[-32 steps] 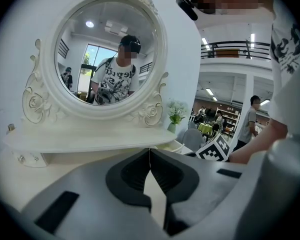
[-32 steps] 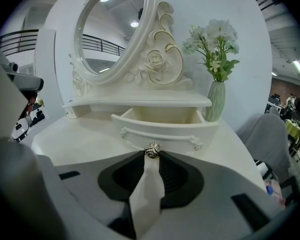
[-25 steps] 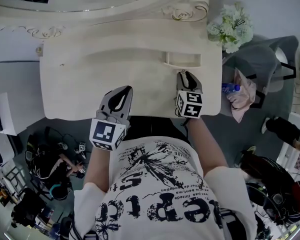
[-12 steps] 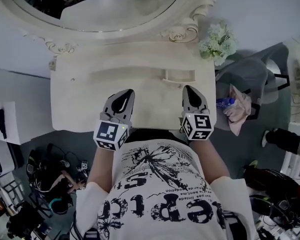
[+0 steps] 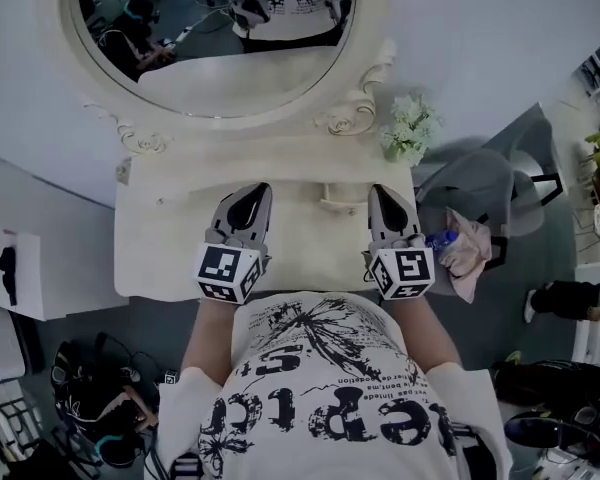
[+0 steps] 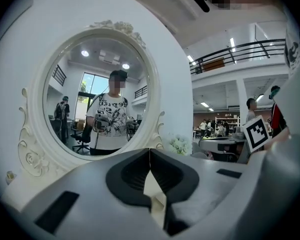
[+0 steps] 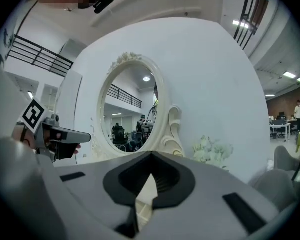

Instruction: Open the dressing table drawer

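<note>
Above table [image 5: 150, 253], holding left gripper [image 5: 255, 190] and right gripper [image 5: 379, 192] side by side, seemingly level, toward mirror [image 5: 210, 48]; both pressed together, empty.

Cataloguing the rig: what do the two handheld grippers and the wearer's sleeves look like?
Left gripper and right gripper: pale grey, black-lined fingers, each bearing a white cube with black square markers. Short white sleeves on a black-printed T-shirt.

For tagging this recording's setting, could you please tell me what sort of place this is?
Probably a large open office or lab hall, not a bedroom: around the dressing table and oval mirror there is a railed mezzanine, desks with people, and cabled gear on the floor.
</note>
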Action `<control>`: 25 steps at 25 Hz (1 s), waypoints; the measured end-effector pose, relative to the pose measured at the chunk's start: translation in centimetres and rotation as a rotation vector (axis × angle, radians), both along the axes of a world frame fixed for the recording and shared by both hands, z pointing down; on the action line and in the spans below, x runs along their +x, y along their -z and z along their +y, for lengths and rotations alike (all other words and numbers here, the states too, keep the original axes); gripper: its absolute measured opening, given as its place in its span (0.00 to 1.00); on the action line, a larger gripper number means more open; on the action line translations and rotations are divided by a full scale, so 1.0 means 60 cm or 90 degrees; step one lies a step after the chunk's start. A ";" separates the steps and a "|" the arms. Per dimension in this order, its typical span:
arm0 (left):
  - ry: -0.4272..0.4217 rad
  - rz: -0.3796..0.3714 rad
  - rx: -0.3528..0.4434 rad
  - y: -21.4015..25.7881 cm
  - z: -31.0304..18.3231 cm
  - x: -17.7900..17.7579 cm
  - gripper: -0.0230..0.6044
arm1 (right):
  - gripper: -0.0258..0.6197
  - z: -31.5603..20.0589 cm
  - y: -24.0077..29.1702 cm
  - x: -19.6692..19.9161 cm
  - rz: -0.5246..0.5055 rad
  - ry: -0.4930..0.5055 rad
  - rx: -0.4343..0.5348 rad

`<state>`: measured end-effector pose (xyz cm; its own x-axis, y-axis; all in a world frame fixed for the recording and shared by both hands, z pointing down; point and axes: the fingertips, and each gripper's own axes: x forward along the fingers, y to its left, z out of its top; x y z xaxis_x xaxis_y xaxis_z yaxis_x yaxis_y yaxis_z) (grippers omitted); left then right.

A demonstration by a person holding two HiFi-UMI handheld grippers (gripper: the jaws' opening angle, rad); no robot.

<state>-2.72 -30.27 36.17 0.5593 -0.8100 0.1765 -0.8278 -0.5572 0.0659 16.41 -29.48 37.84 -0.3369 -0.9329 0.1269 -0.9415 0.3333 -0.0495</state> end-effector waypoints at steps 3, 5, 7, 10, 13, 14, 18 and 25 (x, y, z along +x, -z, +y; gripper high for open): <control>-0.006 -0.001 0.014 0.016 -0.005 0.004 0.07 | 0.07 0.002 0.020 0.000 0.003 0.002 0.019; -0.012 -0.004 0.014 0.016 -0.005 0.008 0.07 | 0.07 0.004 0.020 -0.001 0.004 0.003 0.019; -0.017 -0.007 0.010 0.013 -0.004 0.011 0.07 | 0.07 0.006 0.014 -0.002 0.005 0.004 0.013; -0.024 -0.009 0.003 0.009 -0.004 0.013 0.07 | 0.07 0.007 0.000 -0.004 0.010 0.004 0.001; -0.029 -0.011 -0.003 0.005 -0.004 0.016 0.07 | 0.07 0.006 -0.009 -0.004 0.009 0.000 -0.007; -0.030 -0.013 -0.005 0.003 -0.004 0.016 0.07 | 0.07 0.006 -0.012 -0.003 0.007 -0.002 -0.010; -0.028 -0.011 -0.013 -0.002 -0.006 0.015 0.07 | 0.07 0.004 -0.018 -0.005 0.000 -0.005 -0.018; -0.036 -0.012 -0.021 -0.005 -0.004 0.022 0.07 | 0.07 0.005 -0.020 -0.012 0.009 0.004 -0.016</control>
